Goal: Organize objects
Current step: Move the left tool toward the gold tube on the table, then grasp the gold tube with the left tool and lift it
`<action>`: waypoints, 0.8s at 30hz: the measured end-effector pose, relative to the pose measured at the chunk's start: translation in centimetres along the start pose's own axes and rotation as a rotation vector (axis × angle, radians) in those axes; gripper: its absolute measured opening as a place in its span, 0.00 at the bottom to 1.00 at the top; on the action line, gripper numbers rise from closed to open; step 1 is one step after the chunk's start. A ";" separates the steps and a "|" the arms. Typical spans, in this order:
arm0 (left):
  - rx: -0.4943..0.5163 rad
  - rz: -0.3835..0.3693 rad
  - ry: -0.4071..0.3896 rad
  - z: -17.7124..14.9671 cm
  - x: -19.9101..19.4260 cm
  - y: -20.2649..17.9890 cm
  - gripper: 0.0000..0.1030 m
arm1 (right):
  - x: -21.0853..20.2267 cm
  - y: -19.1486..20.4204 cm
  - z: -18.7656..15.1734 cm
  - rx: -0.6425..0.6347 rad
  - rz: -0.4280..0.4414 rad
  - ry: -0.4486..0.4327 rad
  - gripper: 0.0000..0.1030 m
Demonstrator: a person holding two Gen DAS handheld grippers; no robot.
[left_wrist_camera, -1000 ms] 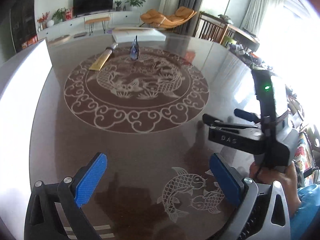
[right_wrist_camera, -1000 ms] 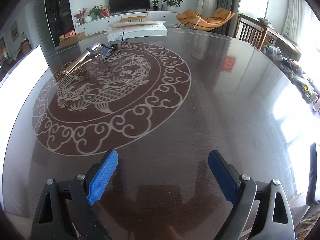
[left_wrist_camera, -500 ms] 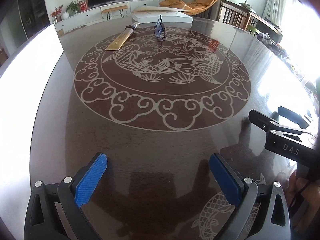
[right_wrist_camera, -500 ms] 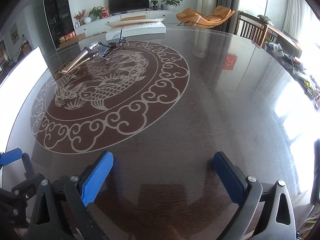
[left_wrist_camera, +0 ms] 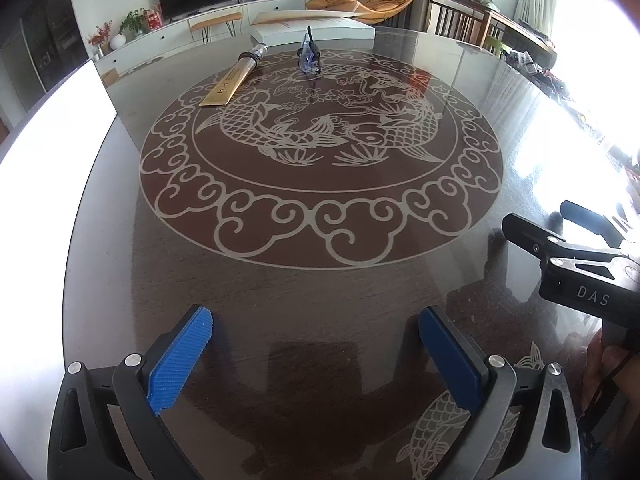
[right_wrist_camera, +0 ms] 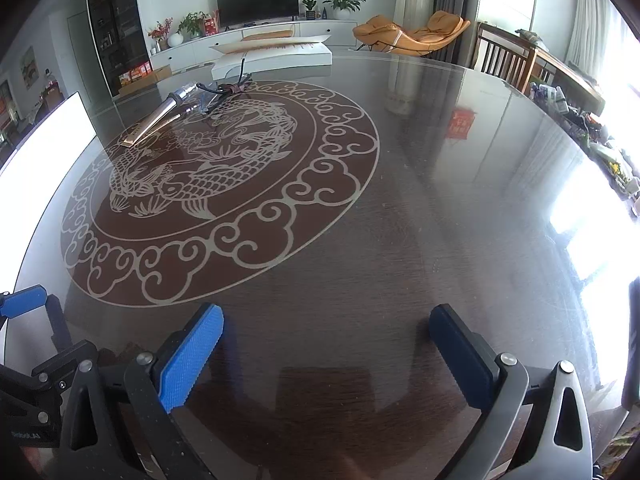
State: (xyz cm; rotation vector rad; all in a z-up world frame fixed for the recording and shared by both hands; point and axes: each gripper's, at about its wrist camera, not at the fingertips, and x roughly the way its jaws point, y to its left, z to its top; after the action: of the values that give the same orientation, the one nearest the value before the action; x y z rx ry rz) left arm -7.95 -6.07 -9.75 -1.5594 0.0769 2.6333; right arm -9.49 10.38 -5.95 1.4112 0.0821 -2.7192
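Sunlight is glaring off a dark round table (left_wrist_camera: 320,288) inlaid with a pale fish medallion ringed by cloud scrolls, with a living room lying beyond: a television (right_wrist_camera: 258,1), potted plants and an orange lounge chair (right_wrist_camera: 412,32). Far across the table, at about 11 o'clock in the left wrist view, a gold flat stick (left_wrist_camera: 232,80) with a silver end is lying on the medallion's rim, and just beside it at 12 o'clock a small clear-and-dark clip-like item (left_wrist_camera: 309,54) is standing; behind both a white flat box (left_wrist_camera: 316,30) is sitting at the table's far edge. The right wrist view is showing the same pair from a lower angle at 10 to 11 o'clock, the stick (right_wrist_camera: 160,118) looking more silvery and the small item (right_wrist_camera: 224,94) reading as a tangle of dark parts touching or nearly touching the stick's end; which cannot be told. The left gripper (left_wrist_camera: 316,354) is hovering over bare table with its blue pads spread wide, grasping nothing, and only its view is catching a small fish motif (left_wrist_camera: 436,432) near the table's edge at 5 o'clock and the right gripper's black body marked DAS at 3 o'clock. The right gripper (right_wrist_camera: 326,350) is likewise released and empty, well apart from the objects, with the left gripper's blue fingertip (right_wrist_camera: 24,300) peeking in at 8 o'clock
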 end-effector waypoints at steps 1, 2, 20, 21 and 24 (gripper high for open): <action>0.004 -0.002 0.002 0.2 0.1 0.0 1.00 | 0.0 0.0 0.0 -0.001 0.000 0.000 1.00; 0.010 -0.006 0.004 0.4 0.2 0.0 1.00 | 0.0 0.1 0.0 -0.002 0.001 -0.001 1.00; 0.130 -0.001 0.026 10.6 1.0 2.9 1.00 | 0.0 0.1 -0.1 -0.003 0.002 -0.001 1.00; 0.130 0.005 0.013 11.8 1.2 3.3 1.00 | 0.0 0.2 -0.1 -0.003 0.001 -0.002 1.00; 0.109 0.019 0.000 15.8 3.2 4.9 1.00 | 0.0 0.1 -0.1 -0.003 0.002 -0.001 1.00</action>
State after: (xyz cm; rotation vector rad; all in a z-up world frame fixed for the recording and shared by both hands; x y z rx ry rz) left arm -23.77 -9.53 -4.97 -1.5317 0.2325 2.5947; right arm -9.43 10.25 -5.99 1.4078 0.0844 -2.7175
